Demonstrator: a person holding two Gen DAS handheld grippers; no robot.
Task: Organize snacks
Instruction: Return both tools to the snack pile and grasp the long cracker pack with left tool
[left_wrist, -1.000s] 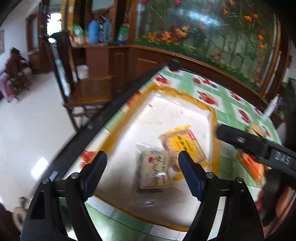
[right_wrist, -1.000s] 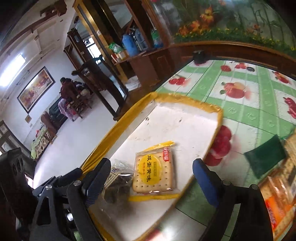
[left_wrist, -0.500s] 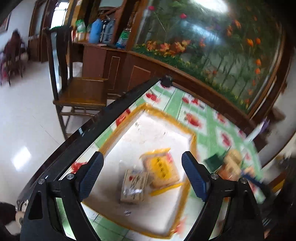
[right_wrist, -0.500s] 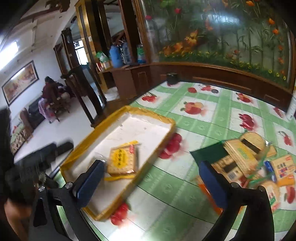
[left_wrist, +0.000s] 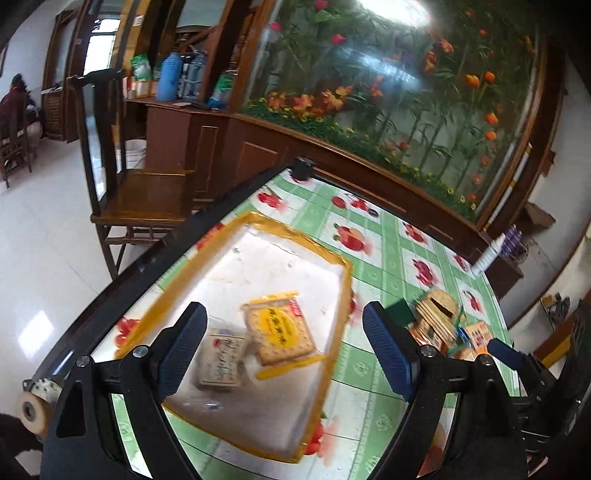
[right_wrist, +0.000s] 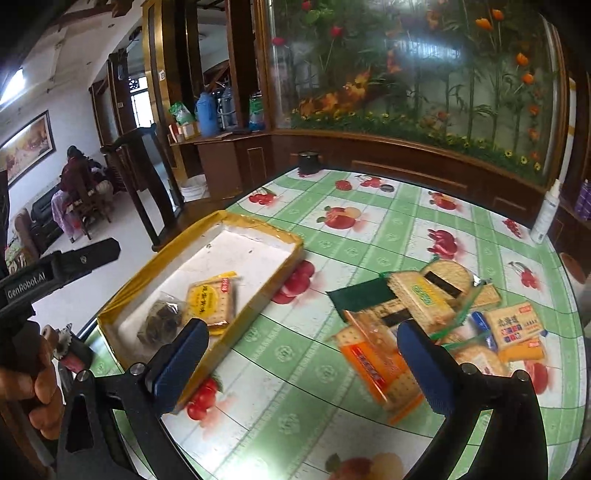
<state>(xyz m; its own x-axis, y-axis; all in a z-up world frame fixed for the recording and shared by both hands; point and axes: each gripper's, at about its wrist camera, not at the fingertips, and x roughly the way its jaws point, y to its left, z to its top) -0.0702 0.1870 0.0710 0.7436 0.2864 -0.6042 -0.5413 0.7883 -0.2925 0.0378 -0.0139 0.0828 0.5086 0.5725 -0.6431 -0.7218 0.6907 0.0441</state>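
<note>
Here, left gripper with jaws spread wide, nothing between them, hovering above a yellow-rimmed tray on the tabletop. Inside that tray, framed by the blue pads: a yellow cracker pack lying flat, and touching its near-left edge a clear-wrapped snack with a pale label, blurred. Likewise right gripper with jaws spread wide and empty, held over the green fruit-print cloth between the tray and a loose heap of snack packs. Nearest the right pad, an orange cracker pack, tilted and blurred. Behind it, a dark green pack, several tan cracker stacks overlapping, and a blue-and-red labelled pack at the far right of the heap. From this view, the yellow cracker pack and the clear-wrapped snack side by side in the tray's near end. Farther out, a wooden chair beside the tabletop and a flower-painted glass wall behind it.
</note>
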